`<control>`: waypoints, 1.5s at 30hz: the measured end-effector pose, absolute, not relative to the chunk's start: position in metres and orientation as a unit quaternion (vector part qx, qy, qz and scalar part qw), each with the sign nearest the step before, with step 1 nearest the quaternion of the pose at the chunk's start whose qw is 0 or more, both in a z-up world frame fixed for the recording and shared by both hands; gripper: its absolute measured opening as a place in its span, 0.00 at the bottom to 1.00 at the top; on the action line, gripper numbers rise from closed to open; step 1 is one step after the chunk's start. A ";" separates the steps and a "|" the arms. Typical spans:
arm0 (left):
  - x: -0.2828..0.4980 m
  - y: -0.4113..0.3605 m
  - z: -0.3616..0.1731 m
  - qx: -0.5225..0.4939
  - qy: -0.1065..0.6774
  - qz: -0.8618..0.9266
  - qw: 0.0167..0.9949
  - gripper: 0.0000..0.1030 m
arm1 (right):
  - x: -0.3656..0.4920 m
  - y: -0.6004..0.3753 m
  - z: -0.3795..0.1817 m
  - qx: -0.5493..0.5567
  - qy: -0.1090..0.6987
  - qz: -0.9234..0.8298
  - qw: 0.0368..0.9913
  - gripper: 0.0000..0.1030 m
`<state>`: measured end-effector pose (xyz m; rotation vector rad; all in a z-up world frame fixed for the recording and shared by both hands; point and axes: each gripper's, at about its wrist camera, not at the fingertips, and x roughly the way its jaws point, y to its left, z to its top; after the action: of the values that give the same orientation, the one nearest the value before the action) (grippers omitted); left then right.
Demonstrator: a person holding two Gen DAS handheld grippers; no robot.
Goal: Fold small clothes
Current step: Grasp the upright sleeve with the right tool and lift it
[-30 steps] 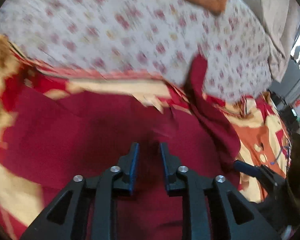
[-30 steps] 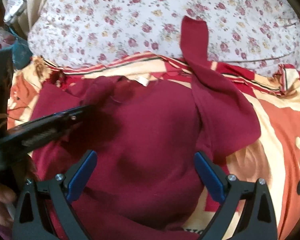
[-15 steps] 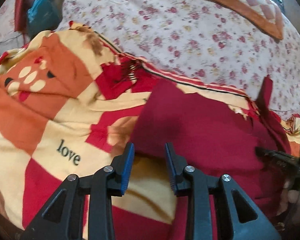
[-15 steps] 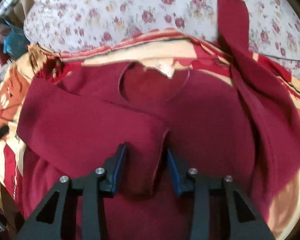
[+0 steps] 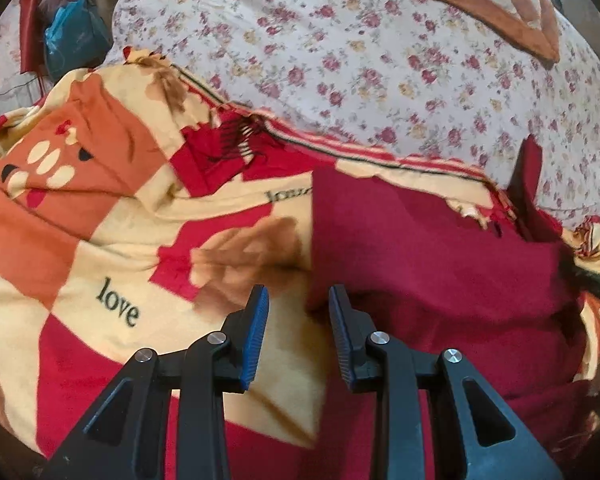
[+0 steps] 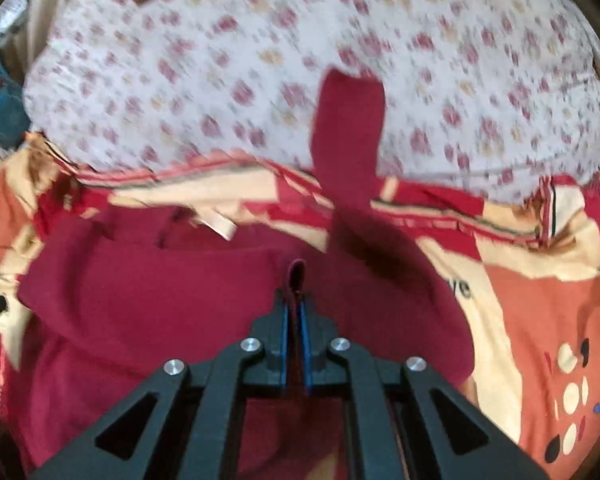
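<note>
A dark red top (image 5: 420,248) lies on a patterned blanket (image 5: 112,240), its left part folded over the body. My left gripper (image 5: 299,312) is open and empty, just above the blanket at the top's left folded edge. In the right wrist view my right gripper (image 6: 295,300) is shut on a pinched fold of the red top (image 6: 160,292) near the middle of the body. The collar with its pale label (image 6: 216,224) lies at the far side. The right sleeve (image 6: 348,132) stretches away onto the floral sheet.
A floral sheet (image 5: 380,60) covers the bed beyond the blanket. An orange quilted cushion (image 5: 480,4) lies at the far right. A blue bag (image 5: 72,40) and clutter sit at the far left. The blanket (image 6: 540,300) spreads to the right of the top.
My right gripper closed from wide open onto a fold of the top. My left gripper moved from over the top's body out to its left edge.
</note>
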<state>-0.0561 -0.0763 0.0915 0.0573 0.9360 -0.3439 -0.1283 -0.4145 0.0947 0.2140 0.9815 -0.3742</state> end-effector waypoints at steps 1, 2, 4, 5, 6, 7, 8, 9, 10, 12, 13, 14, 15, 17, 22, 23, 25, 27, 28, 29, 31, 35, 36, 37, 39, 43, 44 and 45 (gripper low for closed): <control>-0.055 -0.080 0.095 0.024 0.444 -0.166 0.880 0.10 | -0.127 -0.417 0.092 0.094 0.469 -0.187 0.858 0.05; -0.054 -0.083 0.097 0.023 0.442 -0.166 0.881 0.10 | -0.127 -0.420 0.090 0.089 0.468 -0.196 0.857 0.05; -0.047 -0.092 0.096 0.028 0.440 -0.165 0.882 0.10 | -0.123 -0.426 0.090 0.083 0.467 -0.216 0.854 0.05; -0.042 -0.099 0.091 0.035 0.446 -0.162 0.880 0.10 | -0.121 -0.429 0.088 0.083 0.469 -0.219 0.851 0.06; -0.037 -0.104 0.085 0.041 0.454 -0.160 0.876 0.10 | -0.119 -0.432 0.085 0.093 0.475 -0.205 0.851 0.06; -0.031 -0.109 0.076 0.050 0.466 -0.155 0.870 0.10 | -0.117 -0.433 0.082 0.106 0.479 -0.189 0.851 0.09; -0.027 -0.113 0.067 0.061 0.479 -0.148 0.863 0.10 | -0.117 -0.436 0.079 0.122 0.487 -0.174 0.847 0.19; -0.023 -0.116 0.057 0.071 0.492 -0.140 0.857 0.10 | -0.120 -0.439 0.082 0.133 0.488 -0.170 0.846 0.24; -0.021 -0.116 0.049 0.071 0.500 -0.141 0.852 0.10 | -0.124 -0.441 0.085 0.145 0.481 -0.169 0.848 0.31; -0.021 -0.112 0.045 0.061 0.493 -0.148 0.855 0.13 | -0.136 -0.448 0.100 0.162 0.455 -0.180 0.857 0.37; -0.022 -0.110 0.045 0.059 0.490 -0.147 0.857 0.14 | -0.142 -0.450 0.108 0.167 0.441 -0.187 0.862 0.38; -0.022 -0.110 0.046 0.058 0.490 -0.146 0.858 0.15 | -0.146 -0.451 0.115 0.174 0.427 -0.184 0.868 0.38; -0.022 -0.110 0.046 0.056 0.491 -0.146 0.857 0.15 | -0.148 -0.446 0.120 0.176 0.421 -0.164 0.875 0.38; -0.023 -0.110 0.050 0.054 0.488 -0.141 0.859 0.15 | -0.140 -0.431 0.116 0.156 0.445 -0.128 0.873 0.38; -0.037 -0.118 0.072 0.055 0.468 -0.150 0.869 0.15 | -0.115 -0.411 0.068 0.112 0.519 -0.118 0.839 0.35; -0.041 -0.121 0.078 0.054 0.464 -0.156 0.870 0.15 | -0.113 -0.415 0.057 0.113 0.534 -0.125 0.829 0.28; -0.046 -0.127 0.085 0.050 0.457 -0.170 0.872 0.15 | -0.116 -0.421 0.057 0.128 0.528 -0.129 0.829 0.22; -0.049 -0.138 0.089 0.050 0.454 -0.184 0.870 0.15 | -0.124 -0.424 0.067 0.143 0.516 -0.127 0.835 0.23; -0.049 -0.143 0.088 0.052 0.457 -0.186 0.869 0.15 | -0.127 -0.425 0.070 0.146 0.510 -0.127 0.838 0.25; -0.048 -0.148 0.086 0.053 0.460 -0.187 0.867 0.15 | -0.129 -0.424 0.074 0.143 0.507 -0.128 0.841 0.27; -0.047 -0.159 0.077 0.058 0.468 -0.187 0.862 0.15 | -0.130 -0.419 0.071 0.123 0.517 -0.125 0.838 0.28; -0.041 -0.174 0.049 0.084 0.498 -0.171 0.846 0.15 | -0.135 -0.425 0.072 0.139 0.511 -0.110 0.841 0.29; -0.042 -0.175 0.046 0.088 0.494 -0.171 0.848 0.15 | -0.138 -0.429 0.080 0.159 0.498 -0.099 0.847 0.30; -0.044 -0.175 0.046 0.090 0.490 -0.171 0.850 0.15 | -0.143 -0.434 0.088 0.178 0.483 -0.091 0.853 0.33; -0.045 -0.174 0.047 0.087 0.489 -0.171 0.851 0.15 | -0.150 -0.445 0.106 0.194 0.455 -0.090 0.864 0.41; -0.045 -0.168 0.053 0.053 0.490 -0.178 0.852 0.15 | -0.134 -0.467 0.125 0.174 0.440 -0.111 0.874 0.51; -0.045 -0.167 0.053 0.049 0.490 -0.180 0.852 0.15 | -0.127 -0.471 0.126 0.170 0.438 -0.113 0.876 0.53; -0.045 -0.166 0.054 0.049 0.489 -0.181 0.852 0.15 | -0.114 -0.478 0.126 0.164 0.439 -0.115 0.876 0.54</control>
<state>-0.0454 -0.1663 0.0540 0.1028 1.0294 -0.3804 -0.1143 -0.4776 0.1260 0.3430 0.9157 -0.2406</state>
